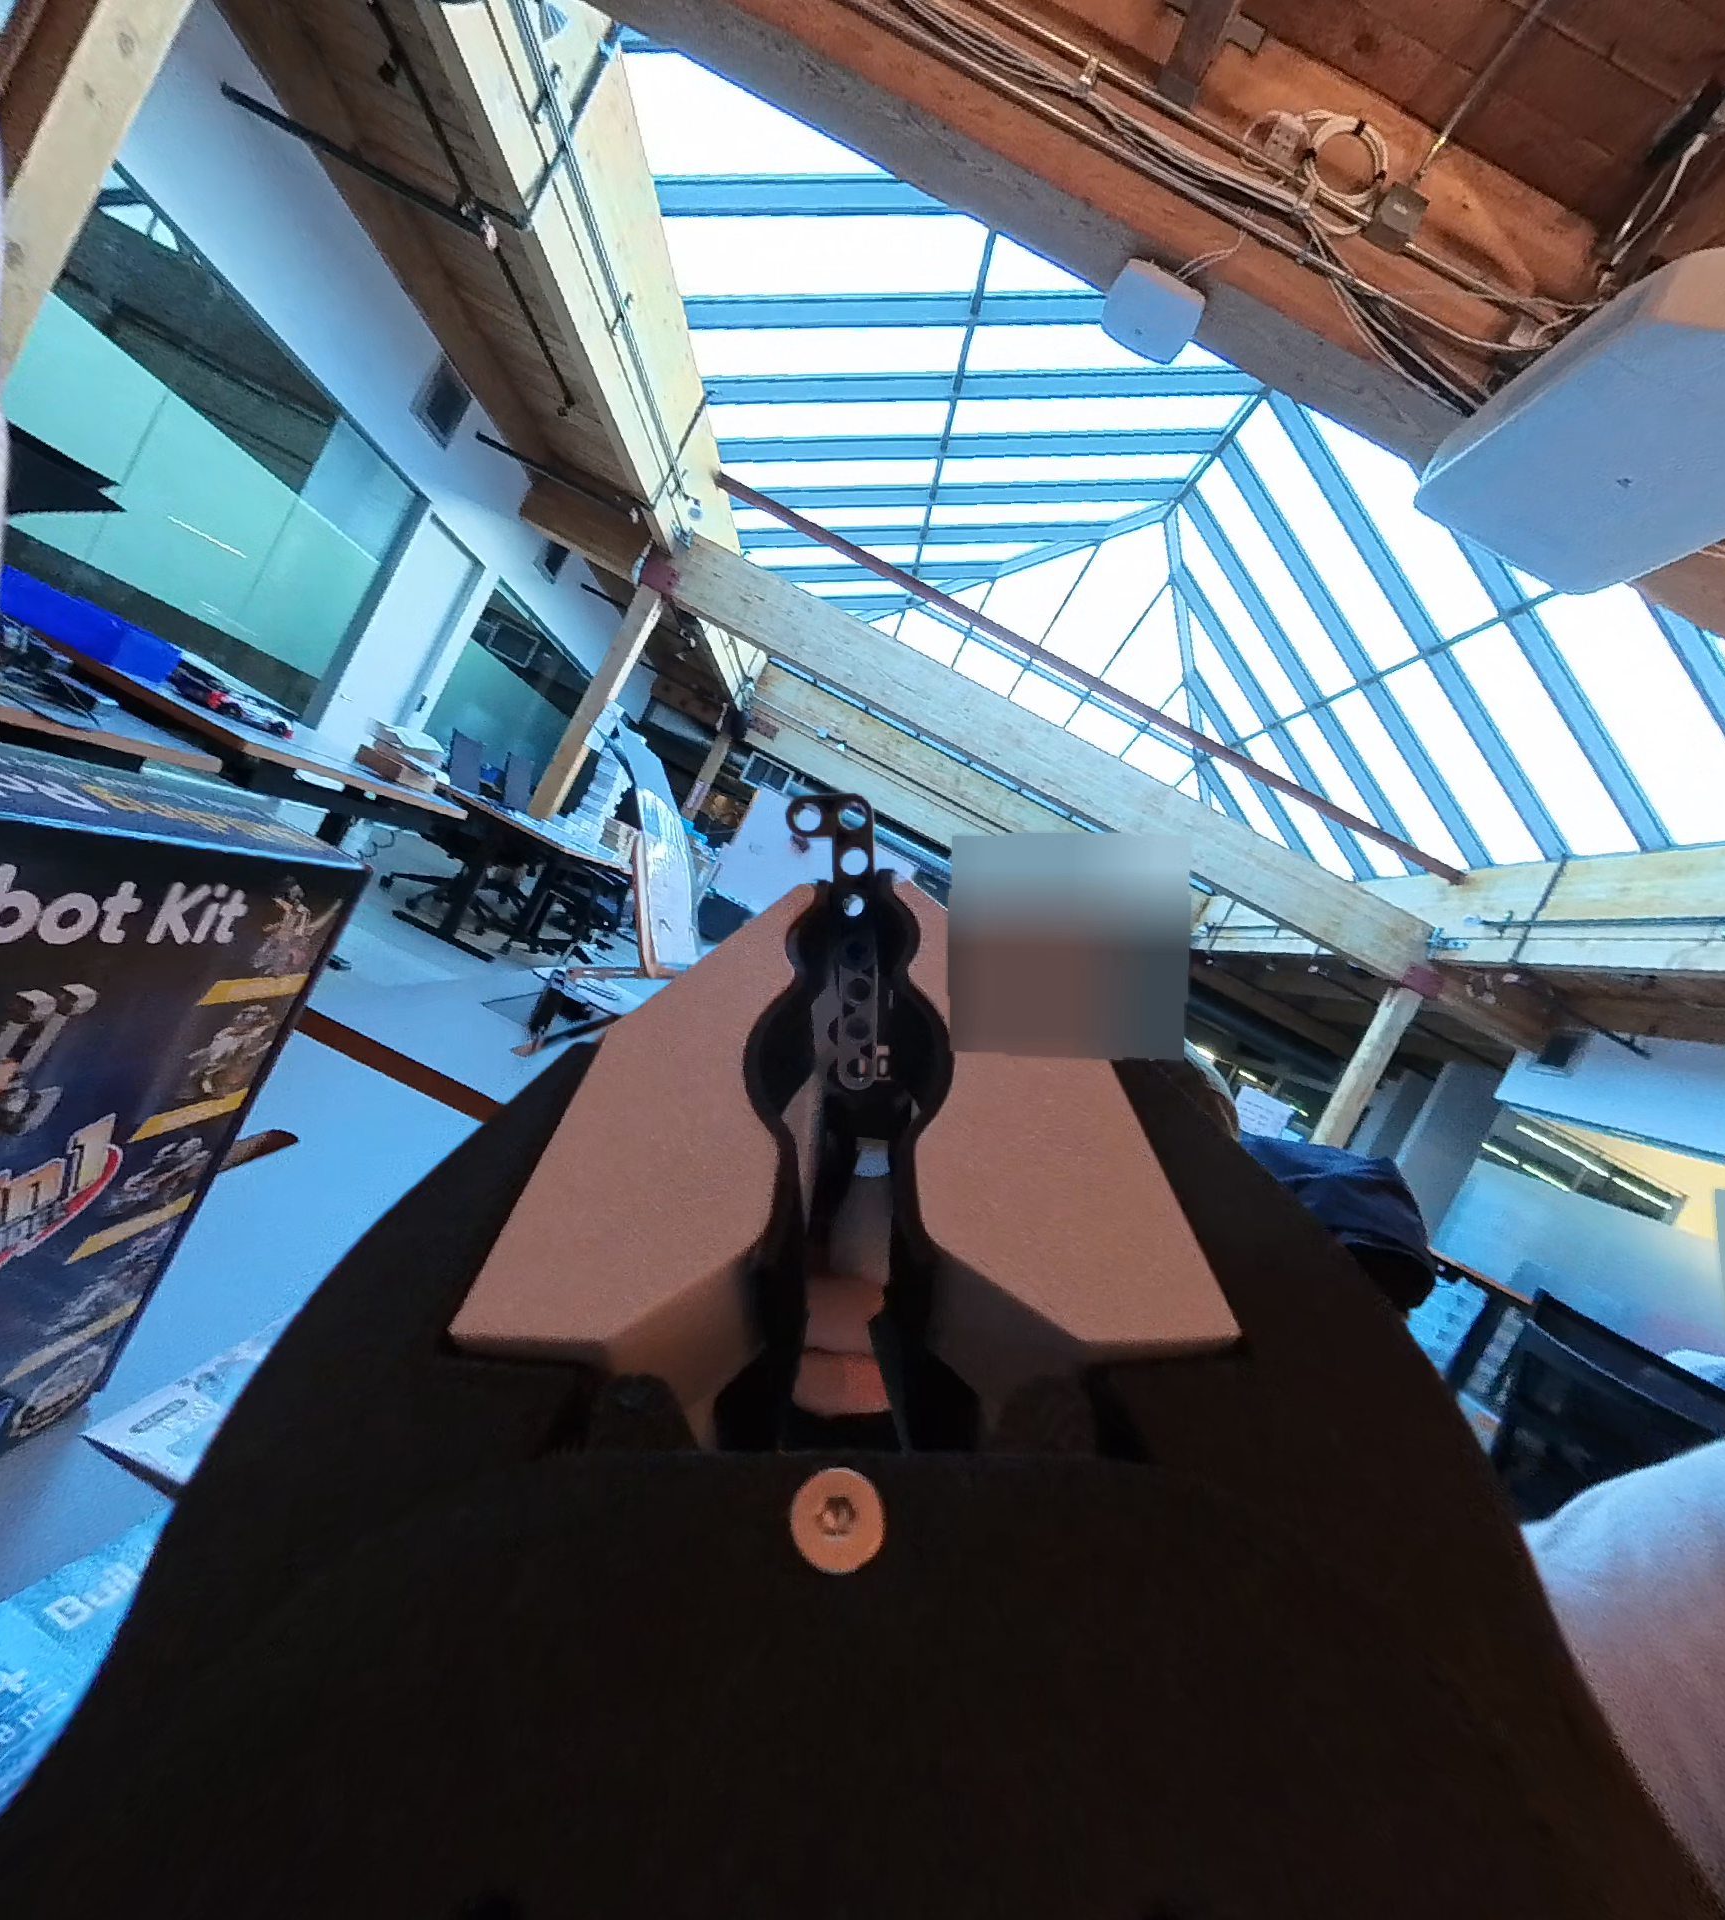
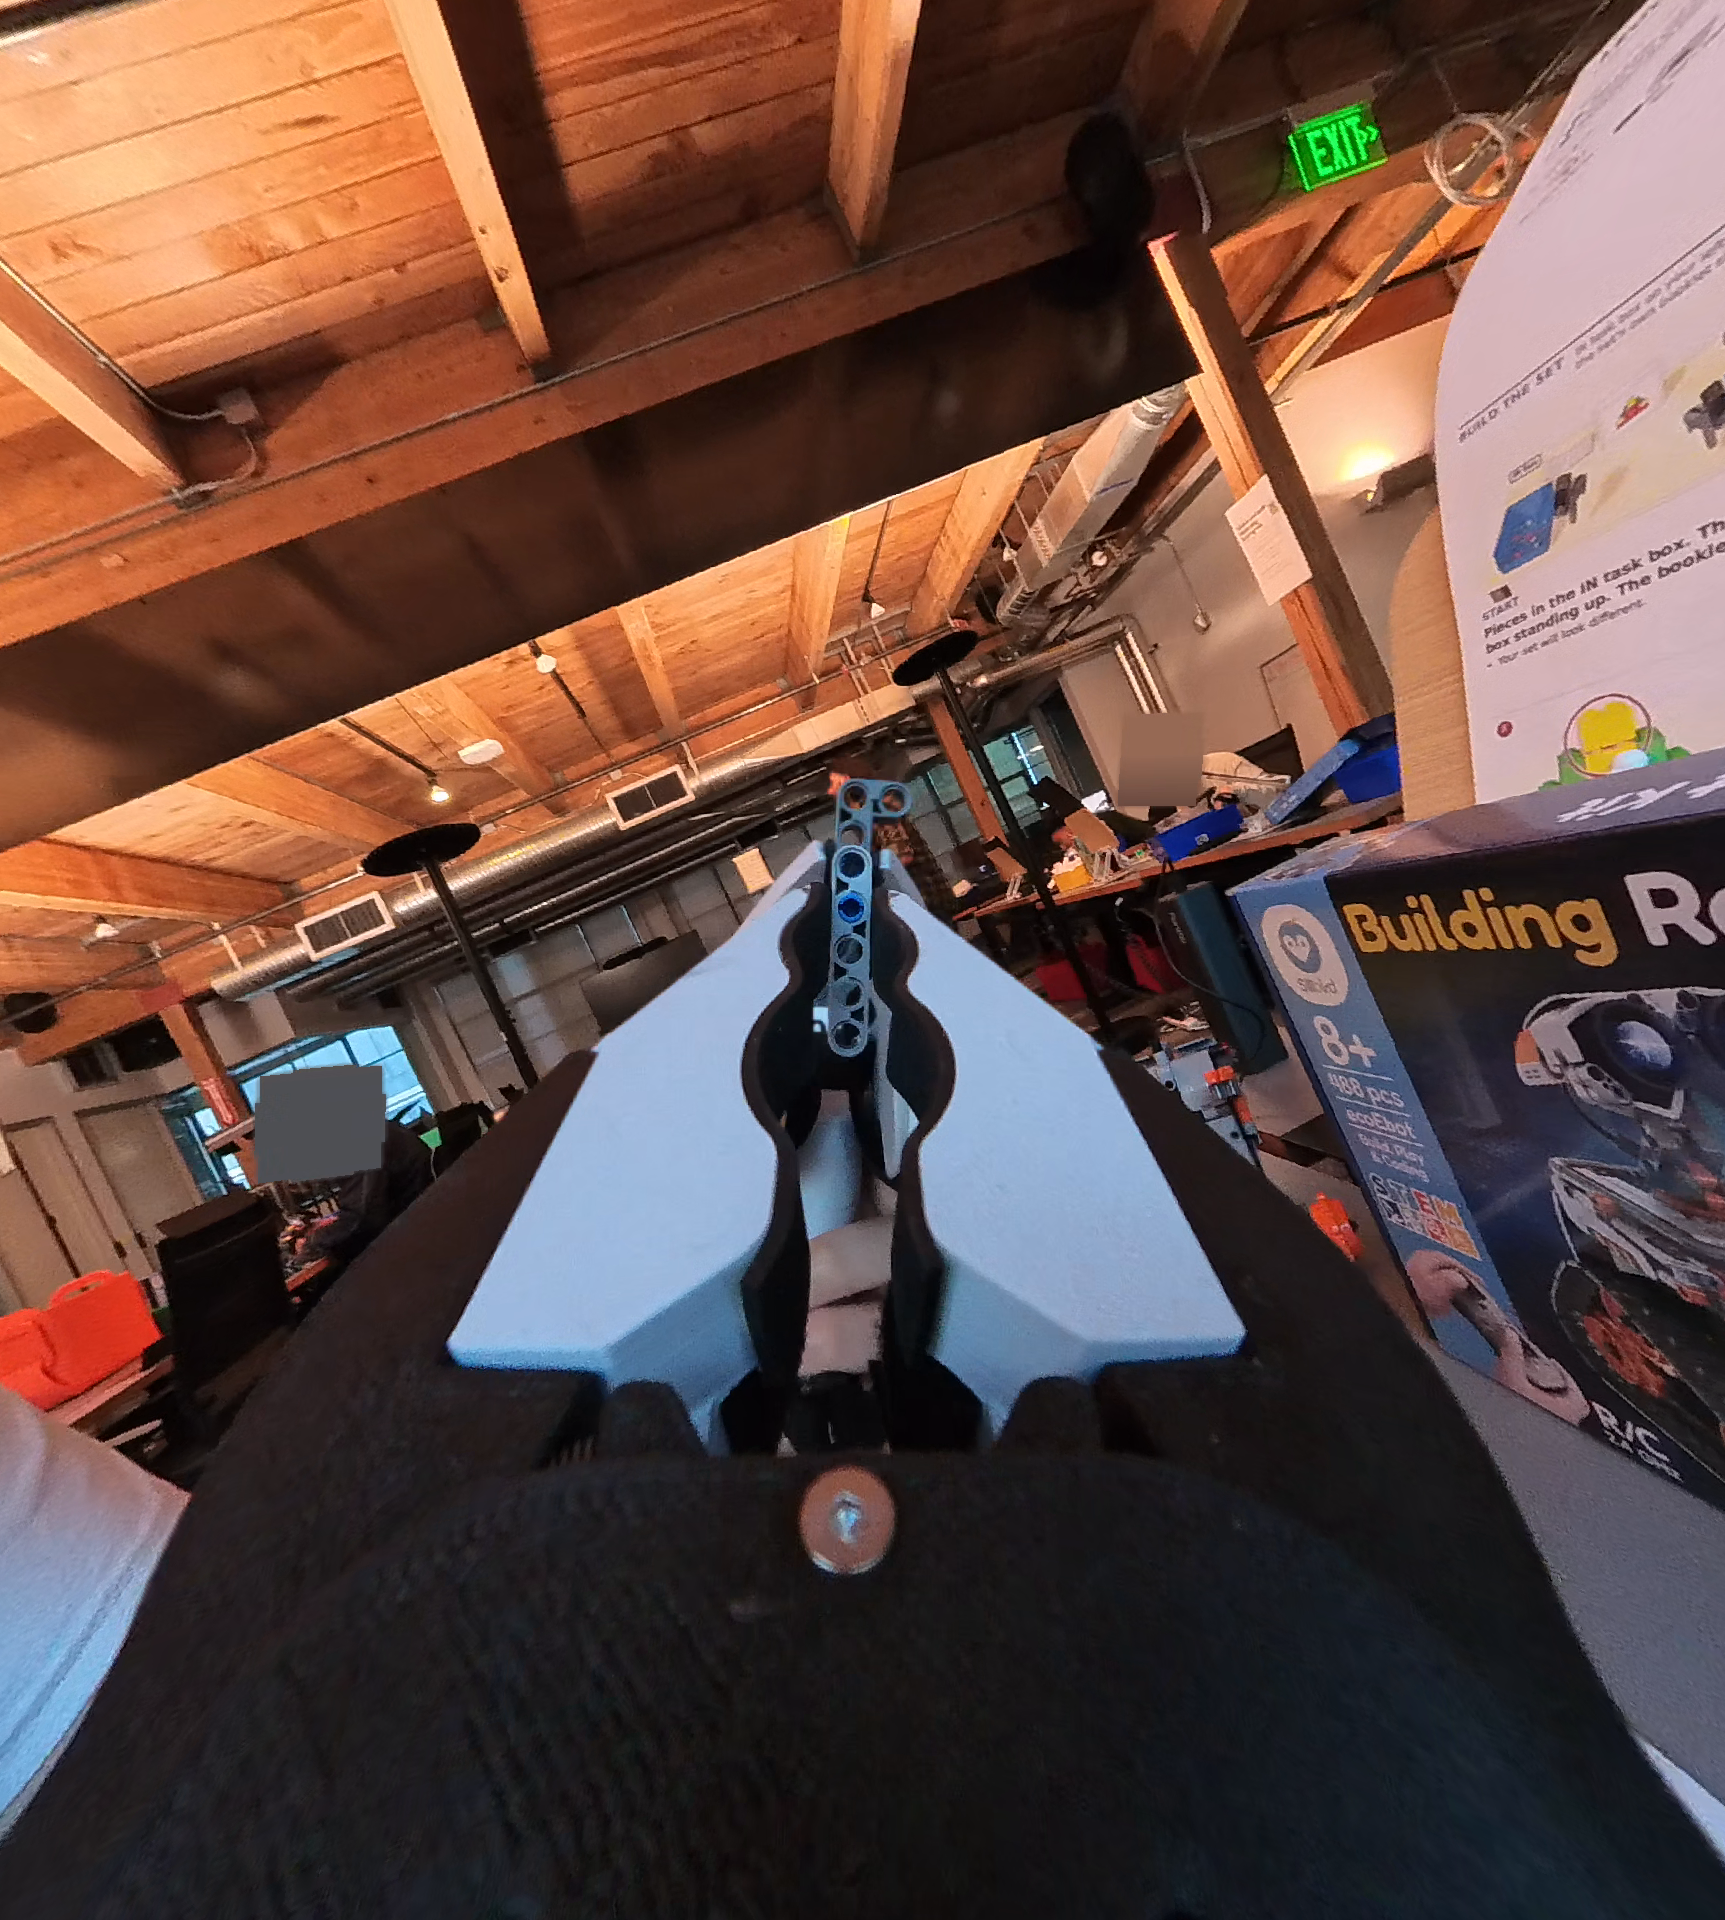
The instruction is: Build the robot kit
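Left gripper (image 1: pixel 853 914) pinches a dark perforated plastic beam (image 1: pixel 850 883); right gripper (image 2: pixel 858 914) clamps a grey perforated beam (image 2: pixel 856 935); printed cardboard kit box (image 2: pixel 1585 1122) beside.

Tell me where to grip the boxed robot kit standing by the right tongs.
Probably across the dark printed cardboard box by its two broad faces near the top, from above: it stands upright, too wide elsewhere. The right tongs are shut on a grey holed beam.

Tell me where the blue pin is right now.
Right wrist view, centre: the blue pin sits in a hole of the grey beam clamped in the right claw.
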The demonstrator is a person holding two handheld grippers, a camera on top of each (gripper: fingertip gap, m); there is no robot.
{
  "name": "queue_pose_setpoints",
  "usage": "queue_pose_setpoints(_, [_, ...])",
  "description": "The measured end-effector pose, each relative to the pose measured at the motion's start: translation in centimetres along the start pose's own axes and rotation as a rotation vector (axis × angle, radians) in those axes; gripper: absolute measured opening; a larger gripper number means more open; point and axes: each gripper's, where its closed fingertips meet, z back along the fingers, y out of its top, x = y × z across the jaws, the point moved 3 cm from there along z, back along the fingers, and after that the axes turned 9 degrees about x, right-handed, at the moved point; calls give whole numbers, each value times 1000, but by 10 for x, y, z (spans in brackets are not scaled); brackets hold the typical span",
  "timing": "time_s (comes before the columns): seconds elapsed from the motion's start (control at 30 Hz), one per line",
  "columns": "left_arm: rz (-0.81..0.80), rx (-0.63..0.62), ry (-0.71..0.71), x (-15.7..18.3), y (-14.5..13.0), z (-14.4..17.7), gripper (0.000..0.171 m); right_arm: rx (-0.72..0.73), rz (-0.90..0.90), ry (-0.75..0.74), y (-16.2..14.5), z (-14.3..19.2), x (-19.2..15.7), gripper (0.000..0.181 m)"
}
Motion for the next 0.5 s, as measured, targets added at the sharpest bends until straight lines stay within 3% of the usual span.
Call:
queue_pose_setpoints(0.23, [59,-50,-18,-2,-3,1,4,-16,-85,58,-3,3,4,4])
queue_pose_setpoints(0.5, [47,-105,-3,-4,-7,2,3,-70,-52,77,-3,7,6,4])
